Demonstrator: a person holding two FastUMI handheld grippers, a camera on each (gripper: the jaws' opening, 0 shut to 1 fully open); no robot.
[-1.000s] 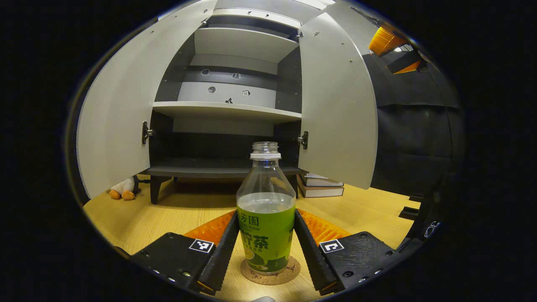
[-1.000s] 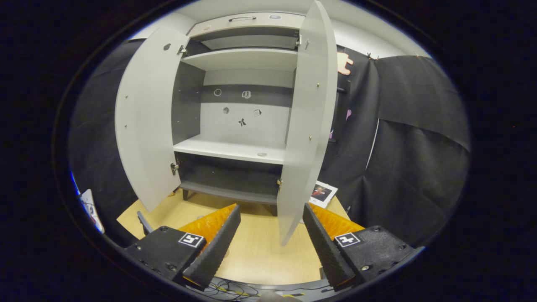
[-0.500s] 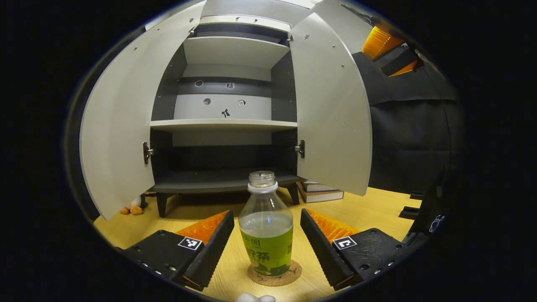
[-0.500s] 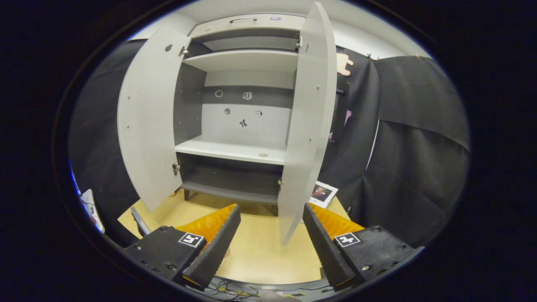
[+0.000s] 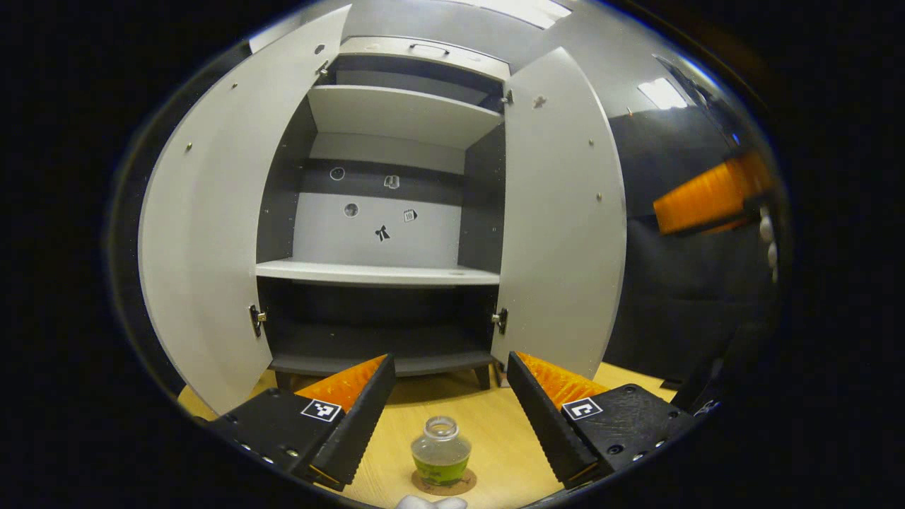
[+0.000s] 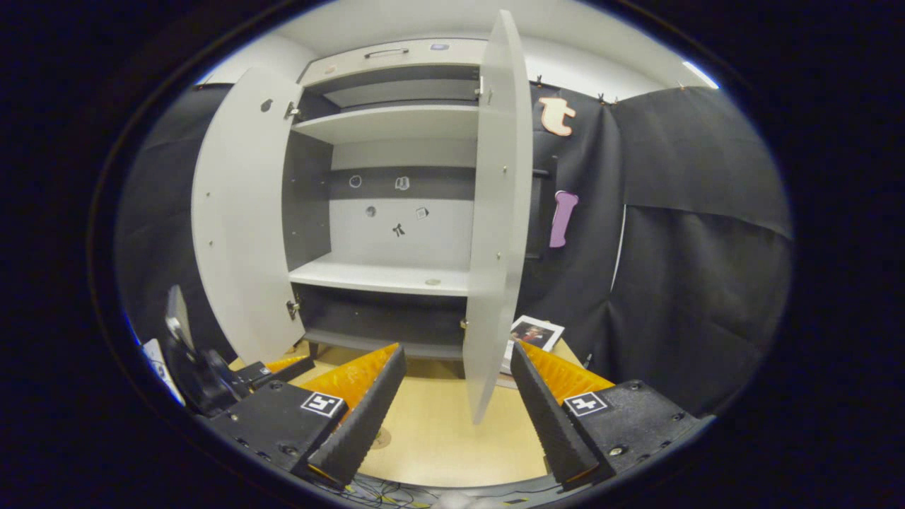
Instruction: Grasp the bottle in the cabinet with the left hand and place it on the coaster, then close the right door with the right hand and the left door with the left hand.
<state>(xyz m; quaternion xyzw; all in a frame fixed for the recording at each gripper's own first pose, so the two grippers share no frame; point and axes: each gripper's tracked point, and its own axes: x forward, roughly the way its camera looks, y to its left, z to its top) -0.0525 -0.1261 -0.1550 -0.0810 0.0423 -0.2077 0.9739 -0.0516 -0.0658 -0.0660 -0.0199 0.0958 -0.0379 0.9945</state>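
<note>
Two doors of the cabinet (image 5: pixel 385 247) stand open in front of me: the left door (image 5: pixel 205 233) and the right door (image 5: pixel 562 226), both swung wide, with the shelves between them bare. In the left gripper view, my left gripper (image 5: pixel 447 417) is spread wide and holds nothing. The bottle (image 5: pixel 440 459) stands upright on the coaster (image 5: pixel 444 483) on the wooden table (image 5: pixel 495 438), low between the two fingers and touching neither. It is uncapped and part full, with a green label. In the right gripper view, my right gripper (image 6: pixel 452 413) is also spread wide and holds nothing. The right door (image 6: pixel 495 219) is seen nearly edge-on, its lower corner just above the gap between the fingers. My left gripper (image 6: pixel 272 367) shows at lower left.
</note>
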